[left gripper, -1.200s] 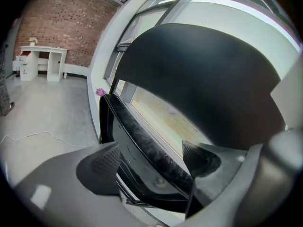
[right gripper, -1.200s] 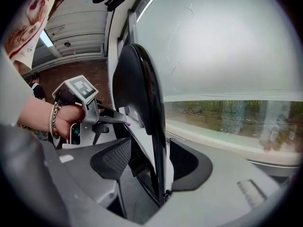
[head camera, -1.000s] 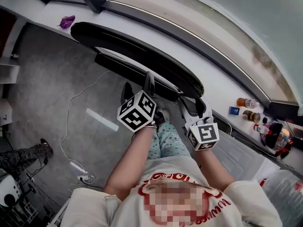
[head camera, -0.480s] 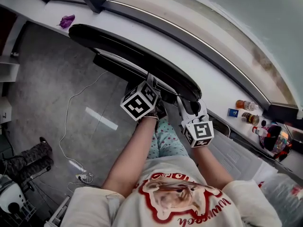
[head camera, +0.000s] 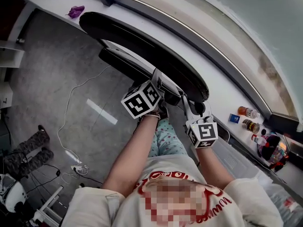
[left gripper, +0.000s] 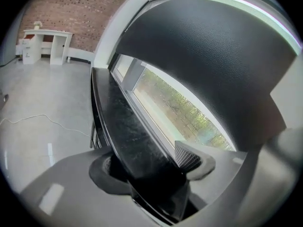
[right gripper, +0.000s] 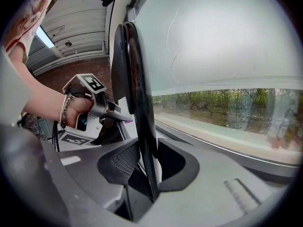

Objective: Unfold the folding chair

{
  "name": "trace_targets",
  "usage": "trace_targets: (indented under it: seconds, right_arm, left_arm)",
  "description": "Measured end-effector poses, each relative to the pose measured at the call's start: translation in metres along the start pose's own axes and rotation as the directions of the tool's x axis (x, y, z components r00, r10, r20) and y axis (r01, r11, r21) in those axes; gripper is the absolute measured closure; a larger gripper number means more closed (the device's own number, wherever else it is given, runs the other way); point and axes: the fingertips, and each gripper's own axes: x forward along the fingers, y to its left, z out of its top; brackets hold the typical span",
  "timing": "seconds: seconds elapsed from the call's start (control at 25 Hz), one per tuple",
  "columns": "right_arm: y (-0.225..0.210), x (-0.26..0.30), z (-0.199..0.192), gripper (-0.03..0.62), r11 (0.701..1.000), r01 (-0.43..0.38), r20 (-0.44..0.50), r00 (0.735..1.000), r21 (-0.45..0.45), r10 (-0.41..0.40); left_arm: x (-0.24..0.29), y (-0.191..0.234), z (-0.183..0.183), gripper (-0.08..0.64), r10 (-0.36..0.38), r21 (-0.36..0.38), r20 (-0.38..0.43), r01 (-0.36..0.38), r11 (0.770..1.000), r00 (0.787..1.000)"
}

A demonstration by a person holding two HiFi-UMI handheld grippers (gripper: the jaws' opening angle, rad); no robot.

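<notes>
My left tool (left gripper: pixel 151 176) is closed on the thin edge of the lower black panel (left gripper: pixel 125 136) of the folding chair (head camera: pixel 142 48). My right tool (right gripper: pixel 142 167) is closed on the big curved panel (right gripper: pixel 130 79). The chair stands on the floor (head camera: pixel 52 93) by the window ledge (head camera: pixel 232 82). Its legs are hidden under the panels. Compared with half a second before, both holds are unchanged and the chair looks no more open.

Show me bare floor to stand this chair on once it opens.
Bare grey floor lies left of the chair, up to the white cable. The right is crowded: bottles on the sill, a plastic bin below.
</notes>
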Motion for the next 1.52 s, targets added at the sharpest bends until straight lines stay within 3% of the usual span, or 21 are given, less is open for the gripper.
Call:
trace_targets:
  seconds: [0.44,0.88,1.16,1.52]
  right_arm:
    - [0.003,0.001,-0.008,0.46,0.999,-0.037,-0.006,0.999,0.016,0.037]
    - [0.006,0.004,-0.024,0.465,0.999,0.019,0.002,1.0,0.04,-0.019]
    - [-0.001,0.006,-0.037,0.462,0.99,0.116,0.026,0.993,0.079,-0.118]
    - [-0.014,0.017,-0.057,0.462,0.971,0.207,0.026,0.977,0.119,-0.212]
  left_arm:
    - [-0.026,0.033,-0.02,0.262,-0.009,-0.052,-0.035,0.007,0.999,0.999]
    - [-0.066,0.103,-0.073,0.265,-0.024,-0.177,-0.154,-0.004,0.984,0.988]
    - [-0.081,0.139,-0.104,0.265,-0.094,-0.234,-0.185,0.049,0.971,0.978]
    - [-0.09,0.187,-0.151,0.277,-0.218,-0.354,-0.212,0.134,0.926,0.953]
